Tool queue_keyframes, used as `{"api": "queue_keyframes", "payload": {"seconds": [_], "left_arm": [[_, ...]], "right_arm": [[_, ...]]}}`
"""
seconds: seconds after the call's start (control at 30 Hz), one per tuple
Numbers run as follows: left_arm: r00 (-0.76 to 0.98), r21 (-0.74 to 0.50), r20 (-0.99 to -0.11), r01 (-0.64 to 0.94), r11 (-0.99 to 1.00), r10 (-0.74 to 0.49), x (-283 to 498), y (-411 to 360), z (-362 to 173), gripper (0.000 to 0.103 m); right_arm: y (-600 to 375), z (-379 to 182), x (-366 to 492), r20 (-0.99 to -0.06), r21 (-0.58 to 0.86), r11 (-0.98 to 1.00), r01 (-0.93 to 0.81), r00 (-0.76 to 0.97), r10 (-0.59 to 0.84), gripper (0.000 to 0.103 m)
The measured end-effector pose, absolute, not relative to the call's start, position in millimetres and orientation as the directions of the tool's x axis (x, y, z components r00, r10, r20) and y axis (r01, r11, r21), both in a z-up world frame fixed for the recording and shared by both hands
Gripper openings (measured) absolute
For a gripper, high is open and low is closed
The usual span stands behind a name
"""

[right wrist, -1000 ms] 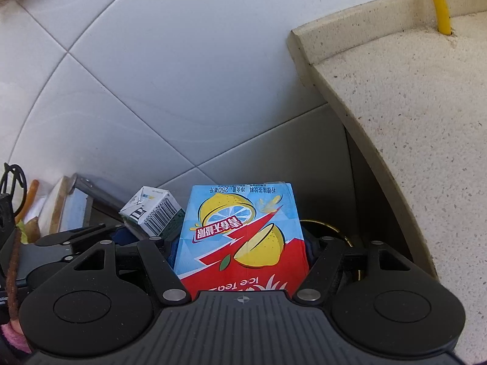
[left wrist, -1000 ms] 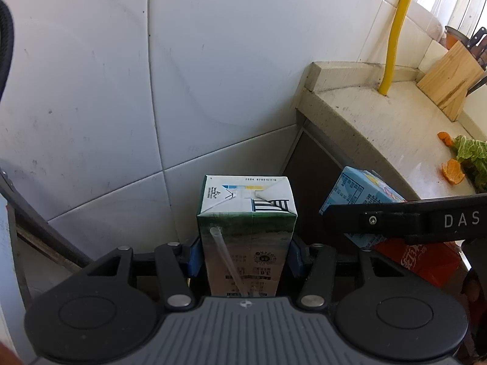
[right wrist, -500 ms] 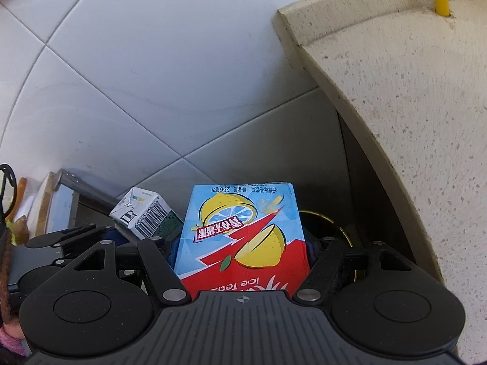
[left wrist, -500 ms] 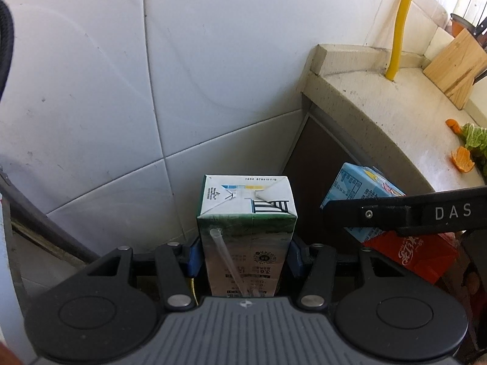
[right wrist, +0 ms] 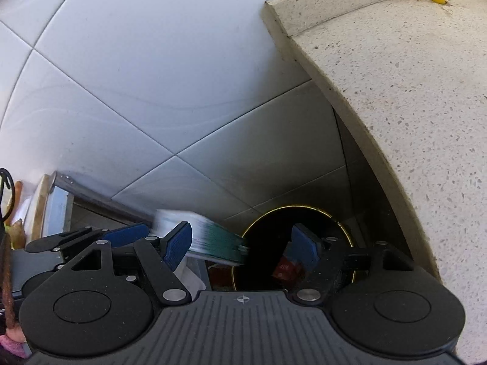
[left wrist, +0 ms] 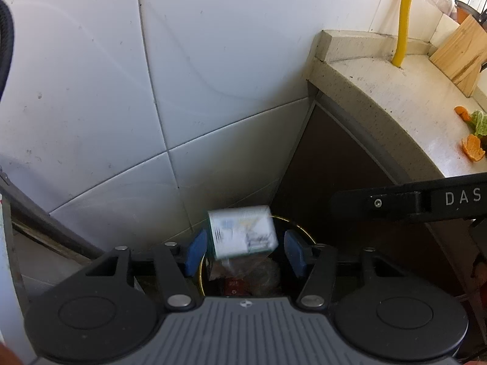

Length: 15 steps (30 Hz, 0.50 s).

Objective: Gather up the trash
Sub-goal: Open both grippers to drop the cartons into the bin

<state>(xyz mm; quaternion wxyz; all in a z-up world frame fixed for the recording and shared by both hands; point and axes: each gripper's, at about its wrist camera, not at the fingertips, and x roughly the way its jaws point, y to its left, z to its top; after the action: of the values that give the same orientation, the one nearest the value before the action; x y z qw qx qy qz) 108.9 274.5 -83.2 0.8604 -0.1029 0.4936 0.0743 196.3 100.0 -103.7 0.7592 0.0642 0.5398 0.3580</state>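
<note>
My left gripper (left wrist: 242,252) is open above a black round trash bin (left wrist: 299,231) with a thin gold rim. A green and white milk carton (left wrist: 242,235), blurred by motion, is in the air between the blue pads (left wrist: 194,251), clear of both. My right gripper (right wrist: 243,243) is open too, over the same bin (right wrist: 268,261). The falling milk carton (right wrist: 210,238) shows at its left, beside the left gripper (right wrist: 124,234). A red piece of the lemon tea carton (right wrist: 287,269) lies down inside the bin, partly hidden by the right pad (right wrist: 304,249).
White wall tiles (left wrist: 213,60) rise behind the bin. A speckled stone counter (right wrist: 411,91) overhangs it on the right, with a yellow pipe (left wrist: 404,15), a wooden knife block (left wrist: 462,51) and orange peel (left wrist: 471,149). The right gripper's arm (left wrist: 411,202) crosses the left wrist view.
Both grippers have opened. The milk carton left the left gripper and is dropping; the lemon tea carton left the right gripper and lies in the bin.
</note>
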Motion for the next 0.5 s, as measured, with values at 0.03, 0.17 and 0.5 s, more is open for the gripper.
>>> {"api": "queue_keyframes", "payload": {"seconds": [0.03, 0.17, 0.5], "left_arm": [[0.500, -0.101, -0.865, -0.229, 0.968, 0.028, 109.1, 274.5, -83.4, 0.056], [0.499, -0.096, -0.866, -0.226, 0.969, 0.031, 109.4, 273.7, -83.8, 0.056], [0.505, -0.095, -0.862, -0.240, 0.966, 0.041, 109.1, 275.1, -82.9, 0.056]], "right_arm": [[98.7, -103.7, 196.3, -0.772, 0.485, 0.735, -0.474, 0.162, 0.614, 0.078], [95.4, -102.1, 195.3, -0.769, 0.486, 0.733, -0.476, 0.165, 0.618, 0.079], [84.0, -98.0, 194.6, -0.765, 0.485, 0.734, -0.475, 0.176, 0.619, 0.080]]}}
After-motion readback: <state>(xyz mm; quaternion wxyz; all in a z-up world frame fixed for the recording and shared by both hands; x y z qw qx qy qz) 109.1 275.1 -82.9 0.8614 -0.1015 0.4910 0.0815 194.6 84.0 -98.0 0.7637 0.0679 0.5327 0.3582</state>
